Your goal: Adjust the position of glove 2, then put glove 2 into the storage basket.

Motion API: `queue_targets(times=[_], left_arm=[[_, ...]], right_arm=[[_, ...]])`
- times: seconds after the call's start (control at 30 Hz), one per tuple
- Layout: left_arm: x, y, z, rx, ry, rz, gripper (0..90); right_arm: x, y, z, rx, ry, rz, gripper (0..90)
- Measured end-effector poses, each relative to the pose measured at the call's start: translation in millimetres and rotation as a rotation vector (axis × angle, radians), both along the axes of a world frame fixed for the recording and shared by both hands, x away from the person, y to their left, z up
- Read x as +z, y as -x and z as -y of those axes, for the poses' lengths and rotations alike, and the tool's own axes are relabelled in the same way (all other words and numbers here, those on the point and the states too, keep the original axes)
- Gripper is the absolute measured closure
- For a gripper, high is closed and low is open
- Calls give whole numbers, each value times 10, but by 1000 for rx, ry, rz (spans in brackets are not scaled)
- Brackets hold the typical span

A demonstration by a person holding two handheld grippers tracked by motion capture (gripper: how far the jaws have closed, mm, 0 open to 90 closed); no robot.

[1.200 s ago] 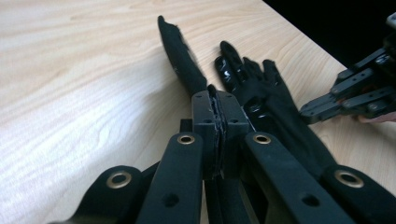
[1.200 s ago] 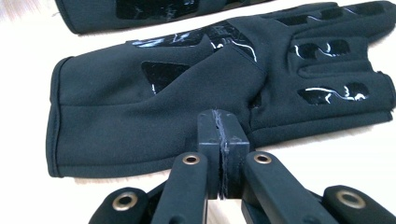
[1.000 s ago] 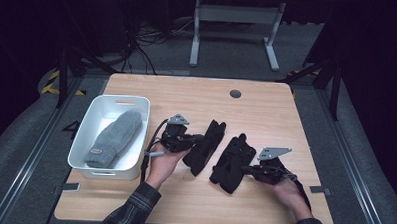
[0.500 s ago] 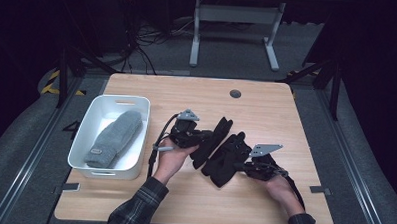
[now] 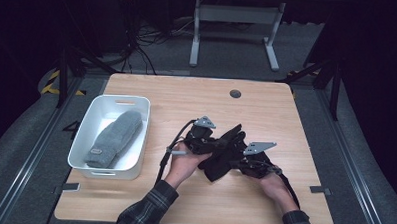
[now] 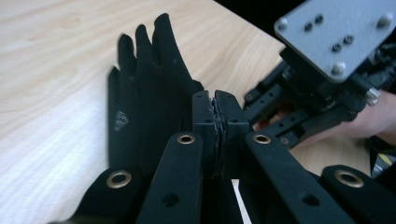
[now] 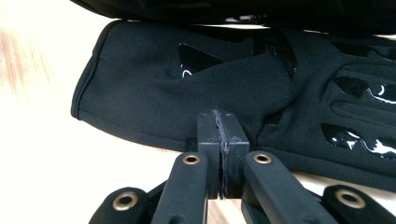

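Two black gloves lie overlapped at the middle of the wooden table [image 5: 187,101]. My left gripper [image 5: 211,145] is shut, pinching the edge of the upper black glove [image 5: 234,135], whose fingers point away from me [image 6: 144,70]. My right gripper [image 5: 237,163] is shut on the thumb-side edge of the lower black glove [image 5: 214,170]; its palm with shiny grip patches [image 7: 154,79] spreads just beyond the jaw tips [image 7: 218,119]. The other glove's edge [image 7: 233,7] crosses above it. The right gripper's grey plate [image 6: 336,32] sits close beside my left jaws [image 6: 215,100].
A white bin [image 5: 83,140] stands at the table's left with a grey knitted mitten [image 5: 113,139] lying in it. A round cable hole [image 5: 235,94] is near the far edge. Bare wood shows at the front and right. Table legs and cables lie on the dark floor behind.
Both hands have slid toward each other, dragging their gloves. The gloves, apart a second ago, now overlap at the table's middle. Both grippers stay shut.
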State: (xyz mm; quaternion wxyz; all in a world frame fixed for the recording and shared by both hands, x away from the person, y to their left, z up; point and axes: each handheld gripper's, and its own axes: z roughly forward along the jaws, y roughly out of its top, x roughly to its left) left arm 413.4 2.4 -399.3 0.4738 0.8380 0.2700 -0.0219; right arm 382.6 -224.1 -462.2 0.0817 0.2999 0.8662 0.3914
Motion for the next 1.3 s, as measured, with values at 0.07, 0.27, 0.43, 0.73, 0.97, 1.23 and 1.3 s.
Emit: queue_targets(times=[0.07, 0.27, 0.43, 0.73, 0.97, 1.23, 1.3], left_arm=[[-46, 16, 41, -16, -7, -12, 882], [-165, 61, 146, -49, -17, -43, 881], [-289, 104, 228, -81, -35, -77, 875], [-327, 177, 237, -103, -55, -74, 835], [-509, 231, 255, -115, -134, -103, 876], [-503, 263, -58, -76, -182, -95, 892], [-501, 265, -111, -67, -187, -94, 892]], right_arm=[[7, 4, -4, 2, 4, 8, 900], [122, 61, 178, -39, -35, 38, 900], [168, 74, 415, -103, -40, 55, 900], [180, 80, 790, -204, -18, 77, 697], [117, 67, 942, -283, 19, 96, 416], [41, 8, 1008, -342, 53, 94, 316], [31, 2, 1011, -345, 58, 94, 311]])
